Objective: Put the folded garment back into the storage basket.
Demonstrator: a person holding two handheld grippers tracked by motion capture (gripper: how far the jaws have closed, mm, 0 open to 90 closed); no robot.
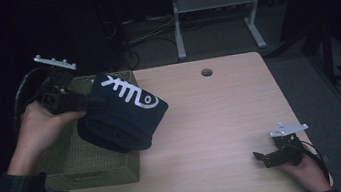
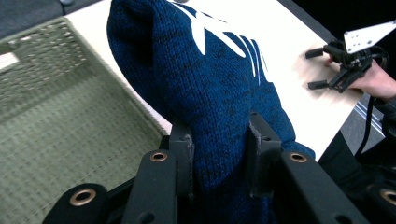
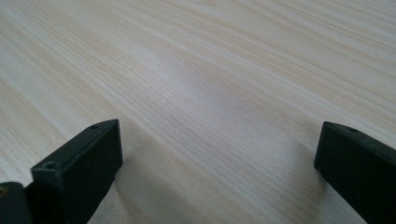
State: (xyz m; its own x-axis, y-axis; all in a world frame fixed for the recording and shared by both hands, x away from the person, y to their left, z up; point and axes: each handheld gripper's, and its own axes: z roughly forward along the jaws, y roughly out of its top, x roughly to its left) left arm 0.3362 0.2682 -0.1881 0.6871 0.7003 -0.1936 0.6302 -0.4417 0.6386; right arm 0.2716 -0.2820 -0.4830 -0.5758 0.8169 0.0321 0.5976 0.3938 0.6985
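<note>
1. Woven basket (image 1: pixel 96 174): sits at the table's (image 1: pixel 224 134) left edge.
2. Left gripper (image 2: pixel 219 149): jaws clamped on a dark blue knit hat (image 1: pixel 123 115), held above the basket's right rim.
3. Hat: judged soft, light and floppy; a bunched fold grips best.
4. Right gripper (image 1: pixel 264 158): jaws apart, empty, near the front right corner.

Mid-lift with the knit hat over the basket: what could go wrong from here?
1. The left gripper pinches only one fold of the dark blue knitted hat with a white fishbone design; the soft knit may slip out.
2. The hanging hat could snag the green woven basket rim and drag it.
</note>
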